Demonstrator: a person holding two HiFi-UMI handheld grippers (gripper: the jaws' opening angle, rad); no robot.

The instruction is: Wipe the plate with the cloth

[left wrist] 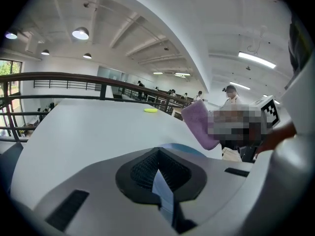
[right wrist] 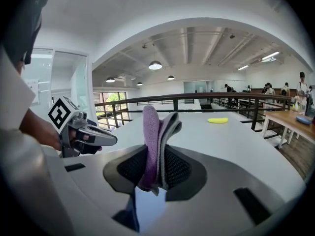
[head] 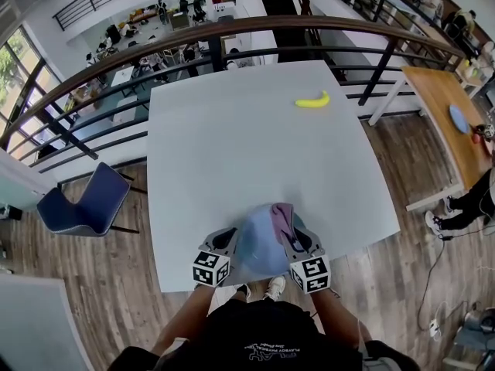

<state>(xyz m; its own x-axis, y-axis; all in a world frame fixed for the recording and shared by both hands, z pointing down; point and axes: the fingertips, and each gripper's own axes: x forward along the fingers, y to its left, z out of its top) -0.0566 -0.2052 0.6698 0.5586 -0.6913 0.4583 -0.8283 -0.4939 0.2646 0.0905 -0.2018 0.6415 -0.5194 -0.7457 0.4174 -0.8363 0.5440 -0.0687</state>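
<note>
BALCONY WORKSPACE: A pale blue plate (head: 259, 250) is held at the lower centre of the frame, over the near edge of the white table (head: 232, 145). Its left rim is pinched in the closed jaws of the left gripper (head: 231, 238). A folded purple-and-grey cloth (right wrist: 156, 141) is clamped in the right gripper (head: 294, 234), just beside the plate's right rim. The plate is judged rigid, smooth and likely slippery, and best taken by the rim. The cloth is judged soft and light, and best gripped at a fold so that a loose flap is left for wiping.

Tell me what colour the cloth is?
The cloth is purple, with a grey side; the right gripper view shows it best.
</note>
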